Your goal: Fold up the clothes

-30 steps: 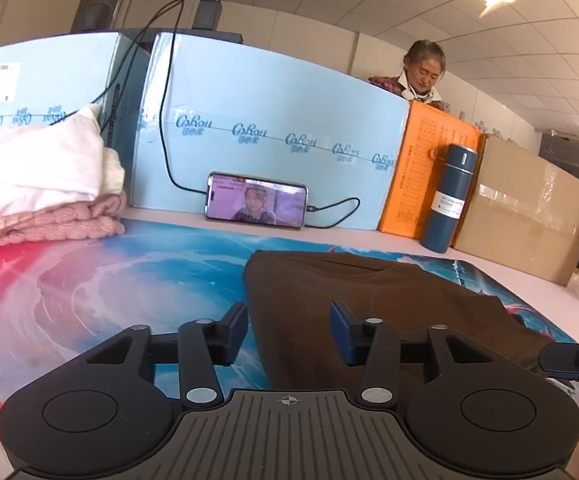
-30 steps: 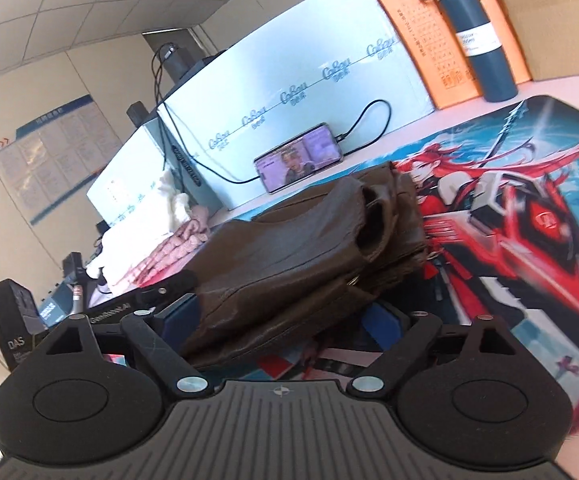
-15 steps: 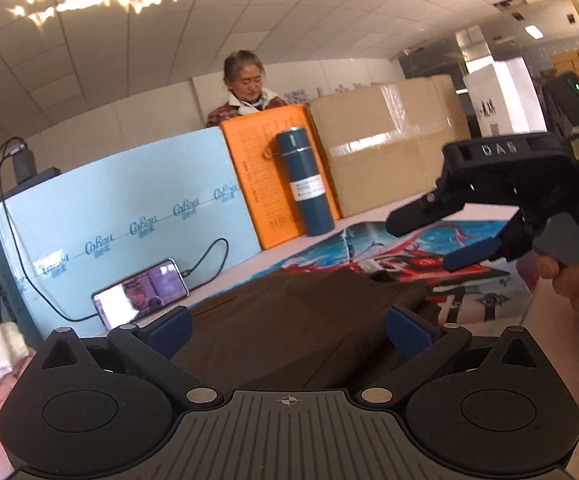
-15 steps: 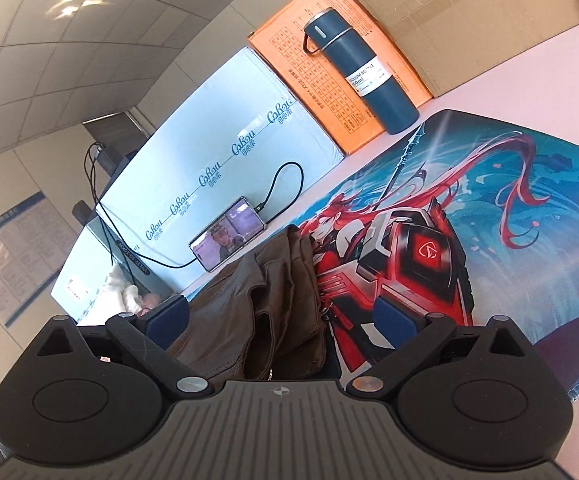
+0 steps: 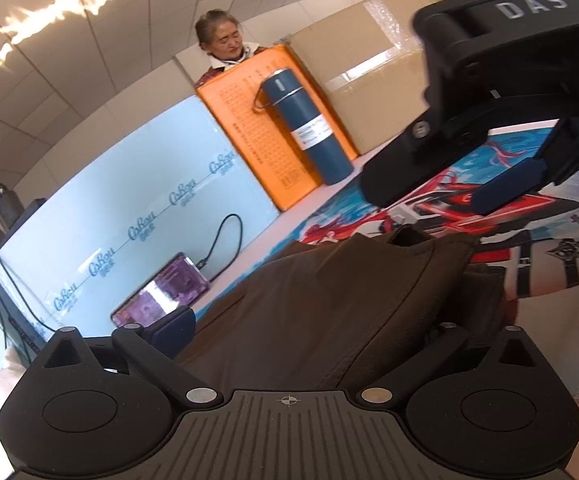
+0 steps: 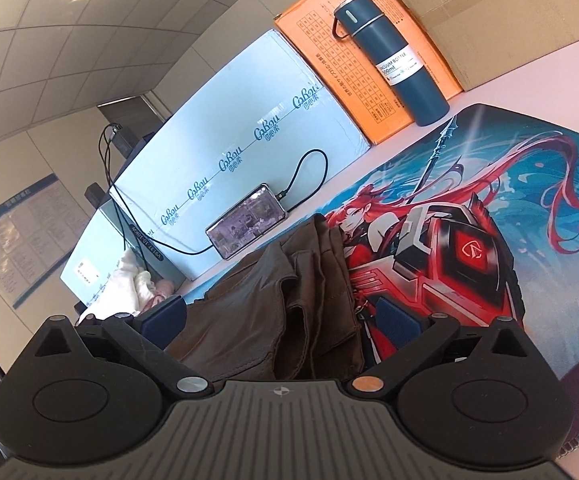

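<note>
While the brown garment (image 6: 289,300) lies folded in a bundle on the printed mat (image 6: 509,208), my left tongs (image 5: 309,332) are closing unclamped, right tongs (image 6: 285,316) opening, empty; stacking remains.

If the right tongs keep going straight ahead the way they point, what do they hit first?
Most likely the folded brown leather-like garment, already lying between the opening right tongs. Beyond it stands the propped phone, though depth is unclear.
</note>
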